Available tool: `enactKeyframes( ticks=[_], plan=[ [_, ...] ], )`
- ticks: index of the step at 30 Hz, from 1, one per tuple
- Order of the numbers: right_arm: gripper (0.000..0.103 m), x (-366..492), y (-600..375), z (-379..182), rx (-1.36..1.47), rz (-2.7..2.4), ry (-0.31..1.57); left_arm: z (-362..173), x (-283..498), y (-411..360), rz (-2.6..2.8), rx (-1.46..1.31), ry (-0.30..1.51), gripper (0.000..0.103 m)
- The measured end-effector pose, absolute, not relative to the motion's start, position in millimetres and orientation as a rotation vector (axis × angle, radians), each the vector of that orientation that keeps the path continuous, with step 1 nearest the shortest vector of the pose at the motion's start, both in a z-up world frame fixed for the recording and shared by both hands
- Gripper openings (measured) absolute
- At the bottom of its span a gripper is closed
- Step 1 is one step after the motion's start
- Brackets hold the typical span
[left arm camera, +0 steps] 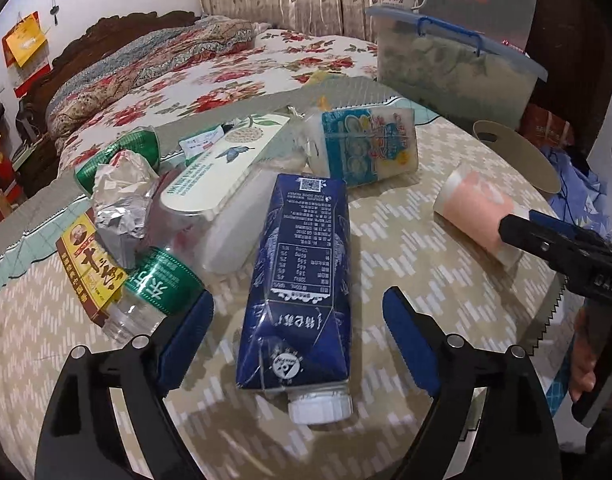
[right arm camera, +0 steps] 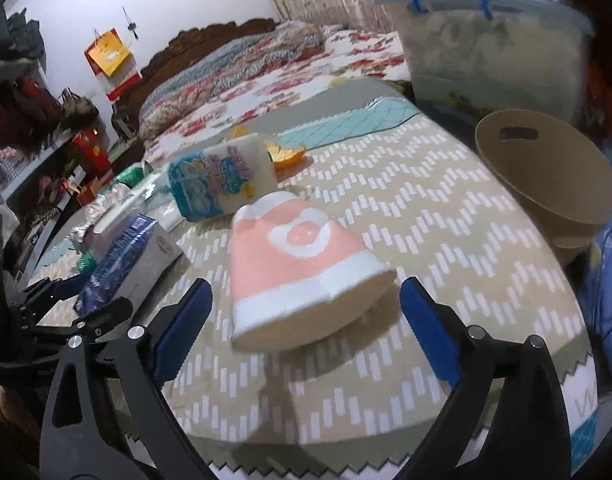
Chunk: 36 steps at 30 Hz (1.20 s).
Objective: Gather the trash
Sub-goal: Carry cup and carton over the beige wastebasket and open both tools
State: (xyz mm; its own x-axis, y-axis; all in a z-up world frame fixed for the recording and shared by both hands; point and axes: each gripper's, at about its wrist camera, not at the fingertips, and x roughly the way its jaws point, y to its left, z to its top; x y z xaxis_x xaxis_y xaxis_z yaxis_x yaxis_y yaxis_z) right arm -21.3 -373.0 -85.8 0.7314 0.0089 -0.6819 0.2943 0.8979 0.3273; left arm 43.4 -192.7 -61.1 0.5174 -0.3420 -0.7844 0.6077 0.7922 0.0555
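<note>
Near the right edge of the table (right arm camera: pixel 445 208), a pink-and-white paper cup (right arm camera: pixel 302 268) lay on its side between the spread fingers of the right gripper (right arm camera: pixel 302 328), untouched by either pad. Toward the middle lay a dark blue carton (left arm camera: pixel 298 280), white cap nearest, between the wide-apart fingers of the left gripper (left arm camera: pixel 298 344). A clear bottle (left arm camera: pixel 154 292), crumpled foil (left arm camera: pixel 122 204) and a tissue pack (left arm camera: pixel 369 144) lay beyond, toward the left edge.

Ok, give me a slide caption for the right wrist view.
Open right gripper straddles a crushed pink paper cup lying on the table.
</note>
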Motion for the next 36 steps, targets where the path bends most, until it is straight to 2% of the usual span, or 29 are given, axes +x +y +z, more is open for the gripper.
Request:
enactKeyframes(
  ticks=[2, 3, 4, 6, 9, 11, 13, 17, 22, 28, 33, 36],
  plan=[
    [0.095, -14.2, -372.0, -88.3, 0.417, -0.159, 0.761, -63.9, 42.5, -196.7, -0.582, 0.364, 0.859, 0.073],
    [0.095, -9.8, -370.1, -88.3, 0.397, -0.153, 0.77, -67.7, 42.7, -200.1, -0.586, 0.378, 0.879, 0.056],
    [0.095, -7.2, -368.3, -88.8, 0.379, -0.15, 0.779, -70.3, 42.2, -201.1, -0.575, 0.387, 0.886, 0.047],
    [0.095, 0.9, -363.1, -91.8, 0.323, -0.145, 0.817, -70.9, 43.1, -200.7, -0.575, 0.382, 0.892, 0.047],
    [0.09, 2.0, -361.4, -96.2, 0.306, -0.124, 0.835, -65.0, 38.5, -199.7, -0.622, 0.34, 0.908, 0.047],
    [0.078, -3.1, -361.1, -92.3, 0.294, -0.11, 0.807, -58.1, 29.9, -202.4, -0.65, 0.347, 0.877, 0.047],
    [0.071, -9.7, -364.3, -89.7, 0.31, -0.103, 0.781, -52.6, 23.9, -208.2, -0.683, 0.345, 0.866, 0.047],
    [0.067, -25.4, -379.3, -90.2, 0.38, -0.117, 0.743, -49.1, 16.5, -233.5, -0.755, 0.369, 0.871, 0.047],
    [0.066, -59.0, -421.6, -84.3, 0.481, -0.226, 0.634, -49.1, 19.0, -280.2, -0.841, 0.398, 0.893, 0.047],
    [0.067, -96.2, -503.5, -81.3, 0.611, -0.409, 0.552, -42.6, 25.7, -381.5, -1.018, 0.448, 0.883, 0.047],
    [0.068, -103.0, -558.9, -85.4, 0.633, -0.516, 0.557, -48.3, 36.2, -478.8, -1.146, 0.472, 0.929, 0.047],
    [0.075, -95.1, -583.0, -90.1, 0.616, -0.56, 0.586, -57.9, 45.2, -522.4, -1.192, 0.466, 0.983, 0.048]
  ],
)
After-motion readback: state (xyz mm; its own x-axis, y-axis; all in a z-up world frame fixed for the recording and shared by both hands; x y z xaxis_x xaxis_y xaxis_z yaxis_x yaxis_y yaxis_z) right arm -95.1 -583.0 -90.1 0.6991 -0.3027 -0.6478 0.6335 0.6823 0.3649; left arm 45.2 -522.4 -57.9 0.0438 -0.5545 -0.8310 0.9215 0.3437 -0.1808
